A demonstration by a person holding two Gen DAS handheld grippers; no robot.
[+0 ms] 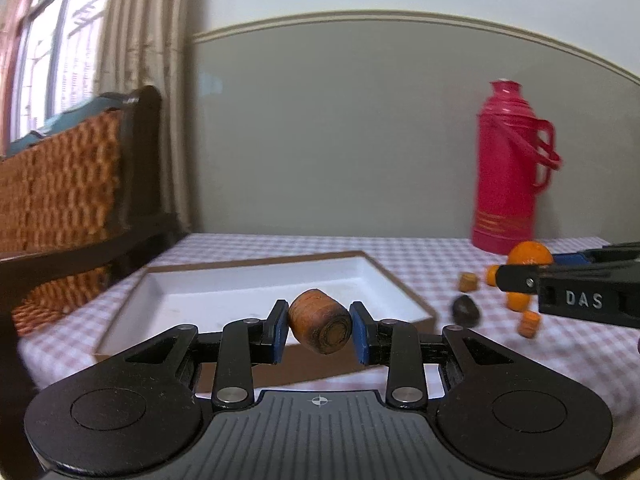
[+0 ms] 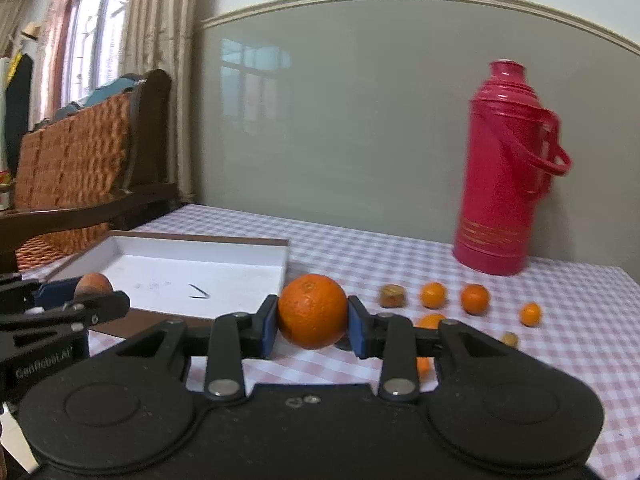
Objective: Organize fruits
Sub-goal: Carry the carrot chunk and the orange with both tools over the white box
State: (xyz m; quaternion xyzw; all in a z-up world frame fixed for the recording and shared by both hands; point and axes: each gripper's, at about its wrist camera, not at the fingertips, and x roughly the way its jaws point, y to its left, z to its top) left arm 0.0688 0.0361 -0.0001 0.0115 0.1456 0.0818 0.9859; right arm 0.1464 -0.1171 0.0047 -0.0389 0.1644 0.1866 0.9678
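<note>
Above the checked tablecloth (image 2: pixel 360 248), both grippers carry loads clear of the surface, evidently for transfer into the white tray (image 1: pixel 240 284). Left gripper (image 1: pixel 320 330) clamps a carrot chunk (image 1: pixel 319 326); right gripper (image 2: pixel 313 322) clamps an orange (image 2: pixel 313 311). Smaller fruits (image 2: pixel 475 299) await beside.

On the tabletop (image 2: pixel 360 248) the tray (image 2: pixel 168 268) lies left, the thermos (image 2: pixel 504 184) stands back right, small fruits (image 2: pixel 475 299) scatter before it, and a wicker chair (image 2: pixel 76 160) stands beyond the tray's left side.
</note>
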